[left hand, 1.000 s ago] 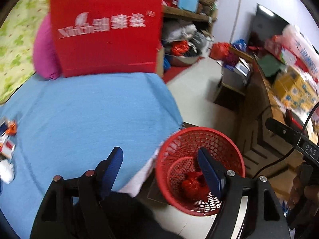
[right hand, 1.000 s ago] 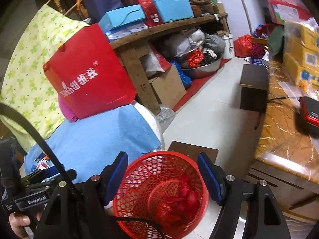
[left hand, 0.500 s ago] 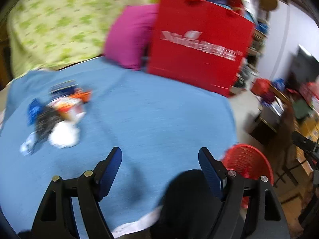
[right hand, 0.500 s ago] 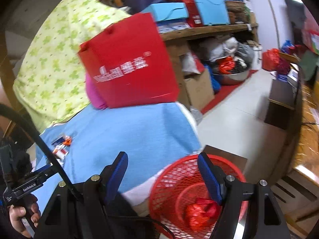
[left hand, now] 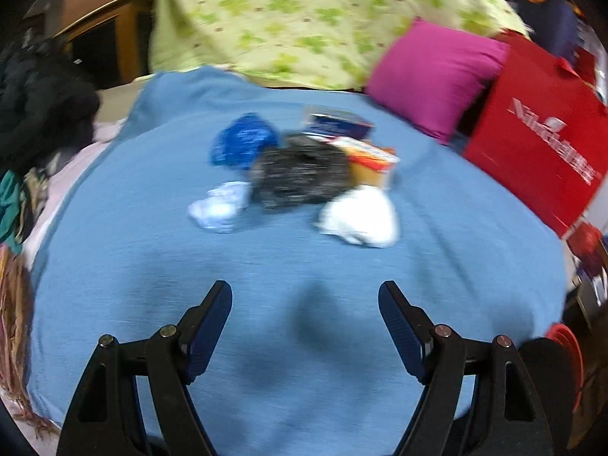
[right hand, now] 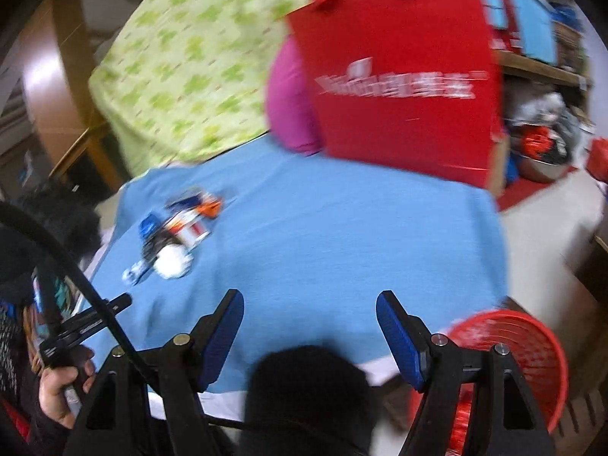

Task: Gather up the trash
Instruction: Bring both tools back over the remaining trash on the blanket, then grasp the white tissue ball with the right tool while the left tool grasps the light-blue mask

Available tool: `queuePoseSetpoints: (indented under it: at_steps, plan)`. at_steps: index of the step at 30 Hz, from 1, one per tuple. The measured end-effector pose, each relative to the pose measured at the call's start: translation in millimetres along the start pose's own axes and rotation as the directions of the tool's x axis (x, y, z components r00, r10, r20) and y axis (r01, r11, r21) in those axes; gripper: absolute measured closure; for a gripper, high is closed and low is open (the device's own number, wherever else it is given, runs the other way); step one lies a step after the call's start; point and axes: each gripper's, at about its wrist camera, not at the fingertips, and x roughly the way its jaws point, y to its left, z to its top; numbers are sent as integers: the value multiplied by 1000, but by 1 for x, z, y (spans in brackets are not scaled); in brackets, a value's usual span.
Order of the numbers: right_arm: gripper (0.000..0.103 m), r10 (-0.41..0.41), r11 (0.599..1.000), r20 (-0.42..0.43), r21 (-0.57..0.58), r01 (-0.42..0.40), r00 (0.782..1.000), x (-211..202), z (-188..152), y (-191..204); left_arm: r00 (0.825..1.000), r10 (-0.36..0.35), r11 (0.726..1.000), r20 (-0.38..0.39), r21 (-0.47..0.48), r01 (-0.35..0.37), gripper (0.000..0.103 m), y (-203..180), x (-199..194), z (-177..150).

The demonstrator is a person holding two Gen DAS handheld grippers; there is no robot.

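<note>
Trash pile (left hand: 300, 174) lies on the blue blanket (left hand: 304, 285), toward its far side, ahead of the left gripper (left hand: 305, 306) and well apart from it; frames are motion-blurred, so detail is limited. Pile contents, left wrist view: dark crumpled wrapper (left hand: 300, 176) in the middle; blue crumpled bag (left hand: 243, 142) touching it at far left; small white wad (left hand: 218, 209) at near left; larger white wad (left hand: 359, 216) at near right; orange-and-white carton (left hand: 372, 163) at right; dark blue packet (left hand: 338, 123) behind; all items touching or just beside one another.

Left gripper: jaws wide apart, nothing between them, held over bare blanket. Right gripper (right hand: 309, 313): jaws likewise wide apart, empty, above the blanket's near edge; the pile (right hand: 173, 239) sits far to its left in that view.

Red mesh basket (right hand: 532, 357) stands on the floor below the blanket's near right corner, partly hidden behind the right gripper's finger; something red inside, not identifiable. Left hand (right hand: 62, 391) visible at lower left of the right wrist view, gripping the left tool's handle.

Surroundings: red paper bag (left hand: 539, 152) with white lettering upright at the blanket's right edge; magenta pillow (left hand: 433, 76) just beside it; green-patterned cloth (left hand: 304, 19) behind.
</note>
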Motion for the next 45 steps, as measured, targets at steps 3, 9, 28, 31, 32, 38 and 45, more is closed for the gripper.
queuePoseSetpoints:
  at_steps: [3,9,28,31,32,38,45]
  plan:
    - [27,54,997,-44,-57,-57,998,31,4,37,998,57,998,13,-38,-57,23,24,8,-1]
    - [27,151,974,-105,-152,-166,983,87,14,109,977,203,972,69,-134,-193,23,55,14,-3]
    - [27,124,963,-260,-200,-179,958,249,33,201,971,224,942,78,-272,-196,23,81,16,-2]
    - [29,117,962,-290,-203,-180,950,262,28,203,971,225,942,83,-274,-195,23,82,16,-1]
    - [34,128,962,-299,-195,-192,946,264,26,202,971,226,941,82,-275,-196,23,82,17,-1]
    - [60,167,958,-290,-178,-225,942,253,23,192,972,228,940,62,-275,-203,23,82,21,-3]
    - [61,159,978,-193,-107,-181,968,220,48,151,961,264,937,80,-258,-236,23,78,16,-4]
